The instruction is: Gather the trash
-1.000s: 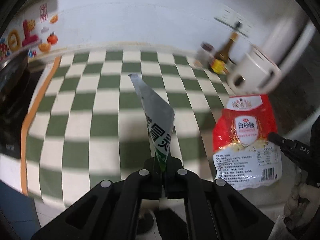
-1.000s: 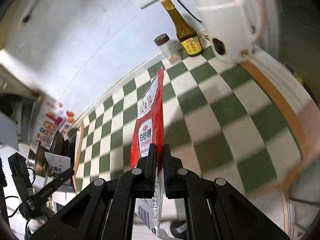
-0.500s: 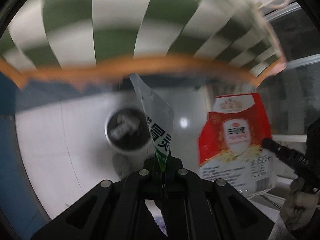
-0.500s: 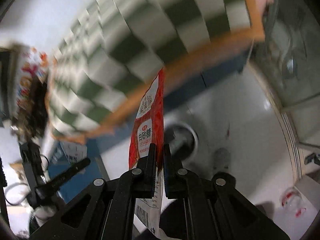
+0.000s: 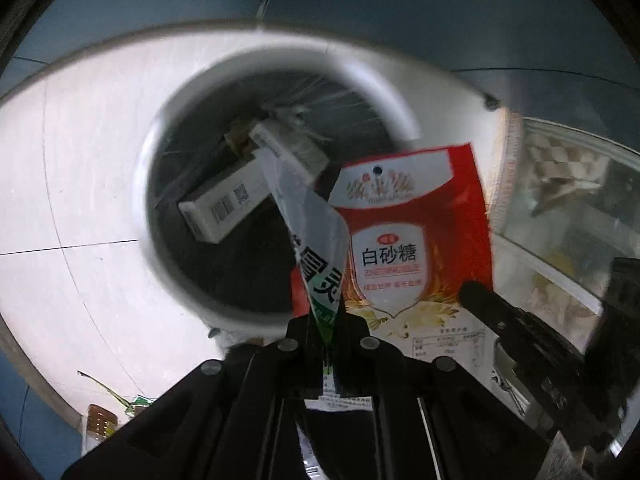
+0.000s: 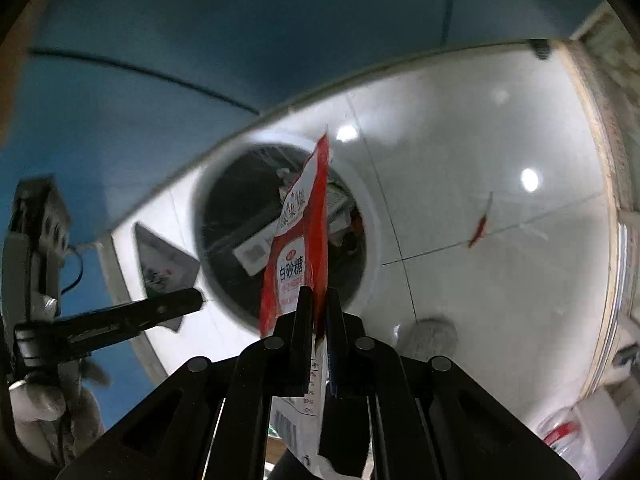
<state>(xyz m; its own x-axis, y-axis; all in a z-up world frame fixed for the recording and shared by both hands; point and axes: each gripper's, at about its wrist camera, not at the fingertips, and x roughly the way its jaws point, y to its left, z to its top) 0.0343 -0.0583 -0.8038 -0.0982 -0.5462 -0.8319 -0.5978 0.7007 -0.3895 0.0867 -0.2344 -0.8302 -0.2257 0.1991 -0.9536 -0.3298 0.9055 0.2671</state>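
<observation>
My left gripper is shut on a silver and green wrapper, held over a round white trash bin lined with a black bag. My right gripper is shut on a red and white sugar bag, also above the bin. The sugar bag shows in the left wrist view, just right of the wrapper. The left gripper with its wrapper shows at the left of the right wrist view. White cartons lie inside the bin.
The bin stands on a white tiled floor against a blue cabinet front. A small red scrap lies on the floor right of the bin. A glass-fronted unit is to the right.
Both grippers have swung down from the checkered countertop to the floor and closed in on the bin, which now fills the views. Each still holds its piece of trash.
</observation>
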